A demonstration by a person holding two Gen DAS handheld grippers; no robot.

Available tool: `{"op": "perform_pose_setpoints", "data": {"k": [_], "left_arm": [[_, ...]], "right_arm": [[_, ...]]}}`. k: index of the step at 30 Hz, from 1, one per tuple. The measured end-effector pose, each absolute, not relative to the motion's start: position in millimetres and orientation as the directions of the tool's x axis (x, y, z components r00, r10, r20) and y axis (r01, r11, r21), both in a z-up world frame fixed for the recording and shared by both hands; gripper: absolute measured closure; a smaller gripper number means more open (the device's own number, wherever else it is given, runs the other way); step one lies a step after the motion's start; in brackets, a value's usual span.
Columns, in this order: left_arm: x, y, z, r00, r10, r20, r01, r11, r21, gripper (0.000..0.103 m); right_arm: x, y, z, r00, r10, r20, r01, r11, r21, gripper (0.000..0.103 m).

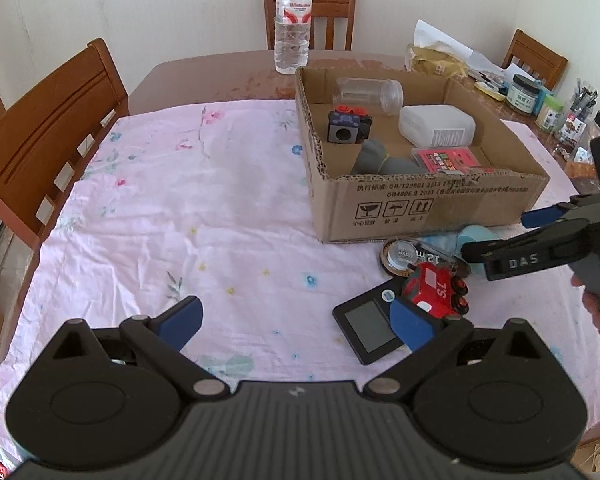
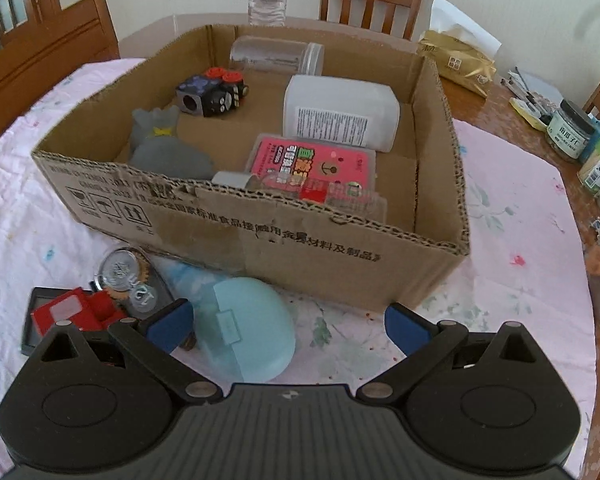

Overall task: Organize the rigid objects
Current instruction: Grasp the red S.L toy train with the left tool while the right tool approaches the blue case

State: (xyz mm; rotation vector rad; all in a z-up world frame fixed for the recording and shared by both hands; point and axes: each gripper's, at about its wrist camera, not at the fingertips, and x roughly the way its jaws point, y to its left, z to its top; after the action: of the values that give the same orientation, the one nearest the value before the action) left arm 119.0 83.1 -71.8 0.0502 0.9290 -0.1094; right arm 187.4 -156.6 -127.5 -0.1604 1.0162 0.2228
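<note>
I see a brown wooden table (image 1: pixel 220 76) covered by a pink floral cloth (image 1: pixel 160 208), with wooden chairs (image 1: pixel 48 128) around it and a cream wall behind. A water bottle (image 1: pixel 293 20) stands past the far wall of an open cardboard box (image 2: pixel 300 240).

My left gripper (image 1: pixel 298 322) hangs low over the cloth with its blue-padded fingers spread wide and nothing between them. Its right pad (image 1: pixel 410 326) overlaps a black digital scale (image 1: pixel 368 330) in view, and a red toy train (image 1: pixel 436 290) lies just beyond that pad, partly on the scale. A round tape reel (image 1: pixel 400 258) sits just past the train, near the box front.

My right gripper (image 2: pixel 288 326) is also spread wide, holding nothing. A pale blue case (image 2: pixel 244 328) lies on the cloth between its fingers, nearer the left one, just before the box. Ahead, inside the box, lie a clear jar (image 2: pixel 276 56), a white container (image 2: pixel 340 112), a pink packet (image 2: pixel 312 164), a grey pouch (image 2: pixel 168 148) and a black toy block (image 2: pixel 212 94).
</note>
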Motion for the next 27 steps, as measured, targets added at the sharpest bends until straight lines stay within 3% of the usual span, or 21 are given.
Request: {"op": "perform_pose_setpoints", "data": {"k": [4, 8, 12, 23, 27], "left_arm": [[119, 83, -73, 0.588, -0.077, -0.805, 0.113, 0.994, -0.013, 0.003], [120, 79, -75, 0.583, -0.084, -0.808, 0.119, 0.993, -0.018, 0.003], [122, 71, -75, 0.582, -0.109, -0.806, 0.144, 0.989, -0.030, 0.003], [126, 30, -89, 0.556, -0.201, -0.806, 0.324, 0.946, -0.013, 0.004], [128, 15, -99, 0.539, -0.218, -0.814, 0.381, 0.925, 0.005, 0.010]], "right_arm": [[190, -161, -134, 0.497, 0.107, -0.861, -0.235, 0.972, -0.014, 0.000], [186, -168, -137, 0.508, 0.029, -0.861, -0.204, 0.975, -0.088, 0.000], [185, -187, -138, 0.479, 0.047, -0.876, -0.168, 0.985, -0.039, 0.000], [184, -203, -140, 0.470, 0.092, -0.878, -0.202, 0.979, -0.006, 0.000], [182, -205, -139, 0.478, 0.103, -0.872, -0.221, 0.975, -0.005, 0.000]]}}
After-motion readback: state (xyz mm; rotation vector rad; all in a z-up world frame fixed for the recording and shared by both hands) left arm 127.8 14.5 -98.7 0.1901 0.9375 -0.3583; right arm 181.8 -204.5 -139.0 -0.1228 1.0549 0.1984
